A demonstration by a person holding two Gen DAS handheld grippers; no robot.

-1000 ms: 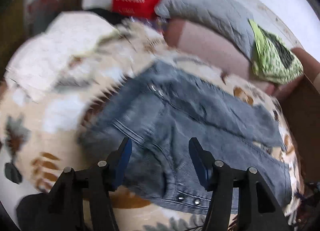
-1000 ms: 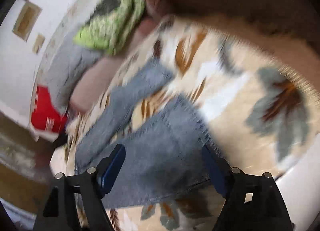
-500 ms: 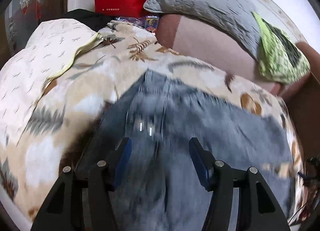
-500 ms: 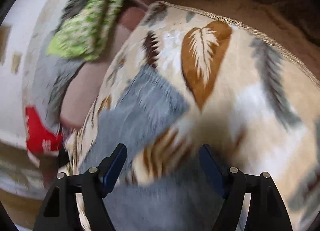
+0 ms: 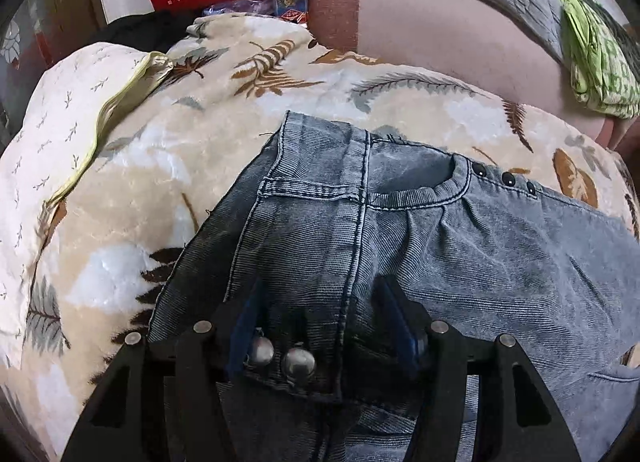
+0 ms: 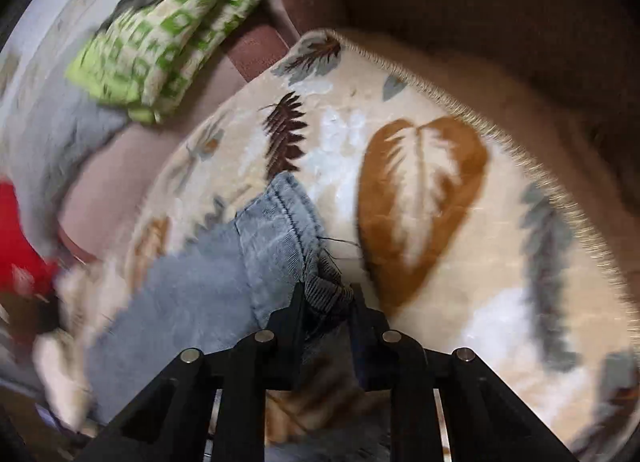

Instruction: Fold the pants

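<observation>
From my right wrist camera, the right gripper point(image 6: 325, 294) sits at 6 o'clock with both fingers closed on a bunched corner of the pants point(image 6: 280, 230) hem. The grey-blue denim leg runs from the fingers toward 8 o'clock, blurred there. It lies on a cream leaf-print blanket point(image 6: 500, 246), whose fringed edge curves from 12 to 4 o'clock. I see a green patterned cloth point(image 6: 168, 42) at 10 o'clock and a red item point(image 6: 16, 238) at 9 o'clock.
</observation>
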